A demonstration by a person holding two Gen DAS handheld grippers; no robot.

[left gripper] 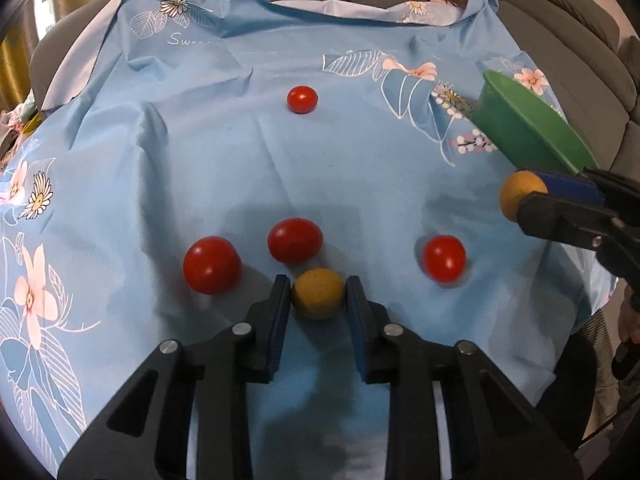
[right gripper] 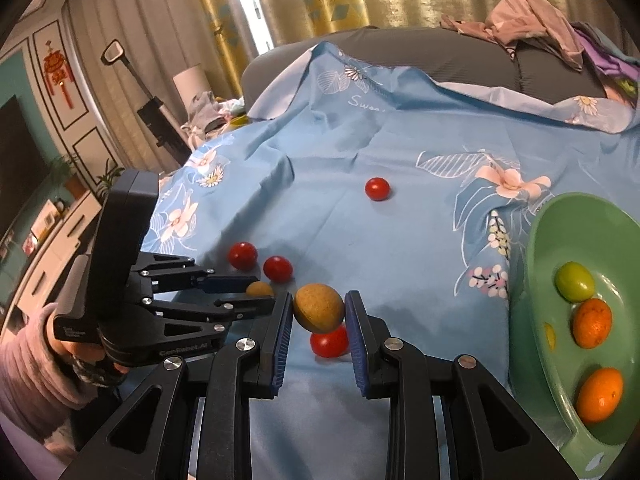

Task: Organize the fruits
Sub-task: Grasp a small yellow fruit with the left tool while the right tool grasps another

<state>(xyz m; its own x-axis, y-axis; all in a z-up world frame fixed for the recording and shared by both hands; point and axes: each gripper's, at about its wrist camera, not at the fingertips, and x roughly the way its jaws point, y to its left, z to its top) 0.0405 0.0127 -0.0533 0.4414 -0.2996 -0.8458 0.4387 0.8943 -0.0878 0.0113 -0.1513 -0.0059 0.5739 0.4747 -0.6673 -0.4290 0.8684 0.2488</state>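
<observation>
My left gripper (left gripper: pixel 318 294) is shut on a tan round fruit (left gripper: pixel 318 294) that rests on the blue floral cloth (left gripper: pixel 240 168). Red tomatoes lie around it: one to the left (left gripper: pixel 212 265), one just behind (left gripper: pixel 295 241), one to the right (left gripper: pixel 444 259); another sits far back (left gripper: pixel 302 99). My right gripper (right gripper: pixel 319 307) is shut on a second tan fruit (right gripper: pixel 319 307), held above the cloth over a tomato (right gripper: pixel 329 342). In the left wrist view that fruit (left gripper: pixel 520 194) hangs near the green bowl (left gripper: pixel 520 128). The bowl (right gripper: pixel 536 320) holds a green fruit (right gripper: pixel 575 281) and two orange ones (right gripper: pixel 592 323), (right gripper: pixel 600 395).
A grey sofa (right gripper: pixel 400 48) lies under the cloth, with clothes piled at the back right (right gripper: pixel 532 20). A person's hand in a pink sleeve (right gripper: pixel 36 376) holds the left gripper (right gripper: pixel 260 294). Curtains and a cabinet stand off to the left.
</observation>
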